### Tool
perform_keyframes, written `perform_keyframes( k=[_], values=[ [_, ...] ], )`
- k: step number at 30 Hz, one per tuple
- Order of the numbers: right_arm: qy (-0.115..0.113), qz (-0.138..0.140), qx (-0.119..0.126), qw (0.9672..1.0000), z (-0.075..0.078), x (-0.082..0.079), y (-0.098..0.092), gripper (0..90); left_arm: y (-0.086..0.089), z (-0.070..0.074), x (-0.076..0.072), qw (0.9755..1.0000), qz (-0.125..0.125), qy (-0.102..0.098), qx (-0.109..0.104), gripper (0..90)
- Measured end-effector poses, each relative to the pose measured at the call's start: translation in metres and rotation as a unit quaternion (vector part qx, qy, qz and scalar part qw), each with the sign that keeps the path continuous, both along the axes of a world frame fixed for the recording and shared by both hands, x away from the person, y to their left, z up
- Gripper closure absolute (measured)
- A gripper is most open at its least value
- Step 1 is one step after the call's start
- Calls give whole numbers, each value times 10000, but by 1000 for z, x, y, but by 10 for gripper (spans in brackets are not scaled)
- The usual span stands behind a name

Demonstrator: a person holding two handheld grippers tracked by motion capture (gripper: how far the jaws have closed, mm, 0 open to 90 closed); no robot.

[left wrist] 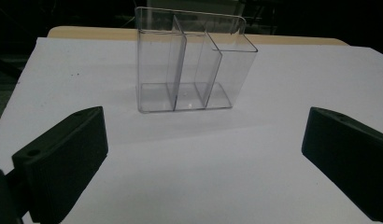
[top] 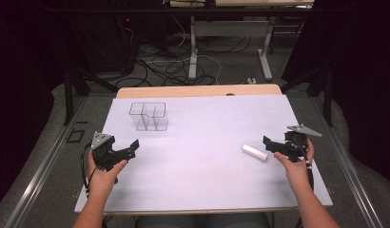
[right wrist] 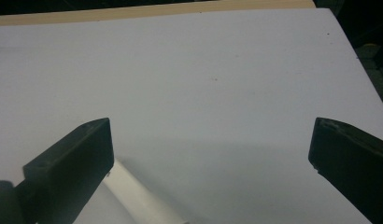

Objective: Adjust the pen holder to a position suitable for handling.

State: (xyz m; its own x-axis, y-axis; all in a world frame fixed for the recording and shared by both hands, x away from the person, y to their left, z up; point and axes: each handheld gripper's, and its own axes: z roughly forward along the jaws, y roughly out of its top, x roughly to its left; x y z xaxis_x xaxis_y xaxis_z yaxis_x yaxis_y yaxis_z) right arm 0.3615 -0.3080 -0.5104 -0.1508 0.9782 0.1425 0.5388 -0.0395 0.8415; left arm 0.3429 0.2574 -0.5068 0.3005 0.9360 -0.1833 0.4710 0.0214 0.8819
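Observation:
A clear plastic organizer (top: pixel 148 116) with several upright compartments stands at the back left of the white-covered table (top: pixel 207 175). My left gripper (top: pixel 128 153) hovers in front of it, open and empty; in the left gripper view the organizer (left wrist: pixel 189 70) stands ahead of the wide-apart jaws (left wrist: pixel 203 135). A short white cylinder (top: pixel 254 152) lies on its side at the right. My right gripper (top: pixel 273 147) is just right of it, open; in the right gripper view the cylinder (right wrist: pixel 140 196) lies beside the left jaw, not between the pads (right wrist: pixel 210 140).
The wooden tabletop edge (top: pixel 198 90) shows beyond the white sheet. Behind the table are desk legs (top: pixel 193 52) and loose cables (top: pixel 160 64) on the floor. Metal rails (top: pixel 45 161) run along both sides of the table.

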Motion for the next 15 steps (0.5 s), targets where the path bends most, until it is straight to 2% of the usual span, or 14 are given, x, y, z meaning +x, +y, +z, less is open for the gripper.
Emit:
perform_keyframes(
  k=[1,3,9,14,15],
  values=[
    [46,-16,48,10000,-1,0,1,0,0,0,0,10000,0,0,0,4],
    [88,15,-32,10000,-3,0,0,0,0,0,1,10000,-35,6,-32,4],
    [74,-51,48,9999,-2,0,-2,5,-2,2,3,10000,-66,0,-57,3],
    [137,-56,136,9998,-3,1,1,11,-2,10,10,9999,47,-4,112,32],
    [98,-29,84,9999,-3,1,0,13,-2,12,13,9999,72,-6,146,43]
  ],
)
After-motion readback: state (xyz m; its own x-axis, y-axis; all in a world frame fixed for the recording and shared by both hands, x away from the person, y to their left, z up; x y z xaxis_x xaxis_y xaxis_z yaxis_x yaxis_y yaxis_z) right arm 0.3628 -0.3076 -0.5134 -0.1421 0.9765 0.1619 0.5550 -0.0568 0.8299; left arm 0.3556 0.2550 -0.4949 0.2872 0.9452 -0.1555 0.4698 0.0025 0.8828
